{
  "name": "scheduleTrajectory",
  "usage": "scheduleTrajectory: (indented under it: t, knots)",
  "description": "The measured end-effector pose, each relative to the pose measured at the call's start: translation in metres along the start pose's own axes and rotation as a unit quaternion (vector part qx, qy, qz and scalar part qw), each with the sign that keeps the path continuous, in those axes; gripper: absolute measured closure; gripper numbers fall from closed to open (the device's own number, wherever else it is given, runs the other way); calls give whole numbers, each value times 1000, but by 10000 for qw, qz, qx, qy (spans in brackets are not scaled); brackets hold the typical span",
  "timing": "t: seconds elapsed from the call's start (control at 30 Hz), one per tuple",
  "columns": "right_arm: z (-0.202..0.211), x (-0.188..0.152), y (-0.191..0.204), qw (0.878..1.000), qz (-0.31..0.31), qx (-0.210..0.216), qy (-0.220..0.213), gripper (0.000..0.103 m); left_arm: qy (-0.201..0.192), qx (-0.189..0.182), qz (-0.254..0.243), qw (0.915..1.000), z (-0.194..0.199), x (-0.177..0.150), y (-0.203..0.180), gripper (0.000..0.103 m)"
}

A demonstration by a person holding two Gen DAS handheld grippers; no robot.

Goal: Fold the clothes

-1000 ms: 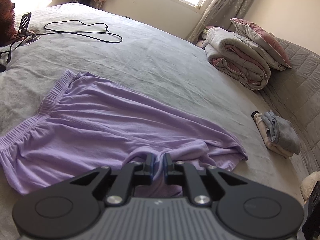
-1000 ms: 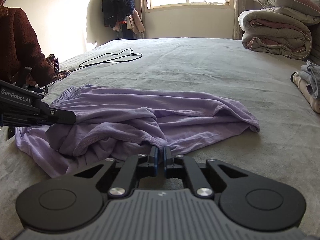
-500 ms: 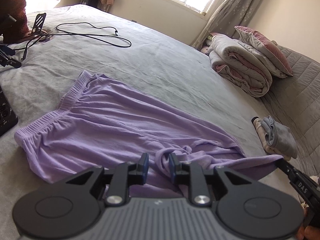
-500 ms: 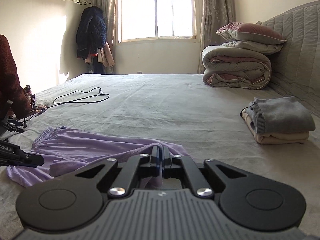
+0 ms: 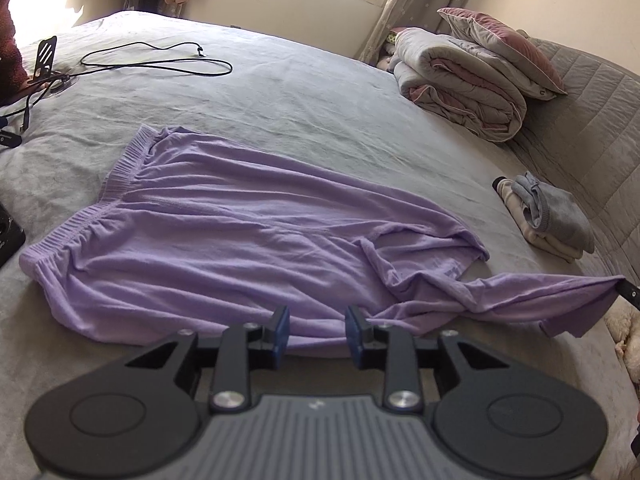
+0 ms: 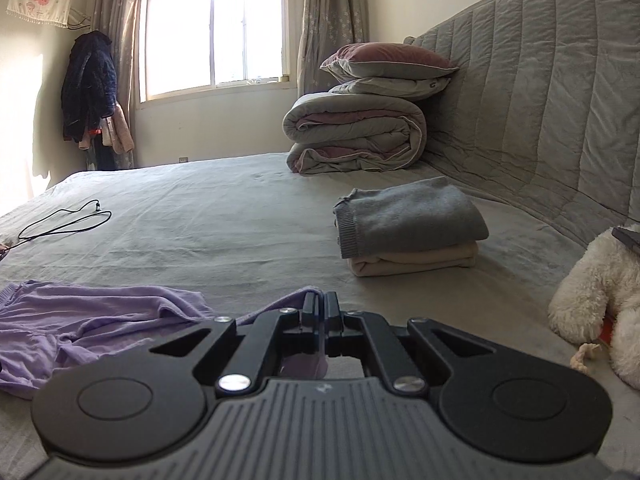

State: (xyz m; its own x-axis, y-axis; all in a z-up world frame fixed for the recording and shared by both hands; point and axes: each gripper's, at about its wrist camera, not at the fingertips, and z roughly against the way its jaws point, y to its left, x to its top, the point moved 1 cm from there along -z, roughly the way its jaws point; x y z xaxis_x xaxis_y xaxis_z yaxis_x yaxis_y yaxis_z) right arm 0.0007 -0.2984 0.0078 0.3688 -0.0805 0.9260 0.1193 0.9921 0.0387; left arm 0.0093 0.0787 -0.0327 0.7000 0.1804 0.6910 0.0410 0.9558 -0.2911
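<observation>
Lilac shorts (image 5: 224, 236) lie spread on the grey bed (image 5: 304, 92), waistband at left. Left gripper (image 5: 318, 330): jaws parted wide, empty, at the garment's near edge. Right gripper (image 6: 321, 307): jaws closed, pinching one leg hem, drawn out rightward. Folded clothes stack (image 6: 408, 226) sits farther right, apart.

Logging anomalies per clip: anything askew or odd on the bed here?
The purple garment lies uneven: one leg is bunched and twisted, its end stretched sideways by the shut right gripper. The left gripper is open. A loose black cable trails across the bed.
</observation>
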Motion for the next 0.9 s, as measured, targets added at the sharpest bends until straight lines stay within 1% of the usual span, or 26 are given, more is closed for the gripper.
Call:
scheduleTrajectory:
  t: [0.13,0.23,0.37,0.47,0.63,0.73,0.9]
  knots:
    - [0,-4,-23,9997,-150,-160,139,101,57,-112,-274,9995,-6,-3,-12,71]
    - [-2,-7,-32,9992,-231,-180,276,101,107,-207,-539,9983,-11,-6,-24,67]
    - [-6,-10,-42,9980,-404,-155,463,101,135,-312,-933,9951,-18,-10,-43,61]
    - [-13,-10,-45,9972,-502,-123,537,101,157,-438,-1226,9914,-22,-14,-58,61]
    - [-26,-2,-43,9976,-490,-92,484,101,152,-563,-1706,9836,-27,-20,-77,61]
    - [-36,4,-44,9978,-506,-41,417,101,129,-582,-1839,9811,-30,-23,-83,61]
    - [-52,11,-45,9970,-631,63,445,101,89,-476,-1968,9792,-37,-23,-88,61]
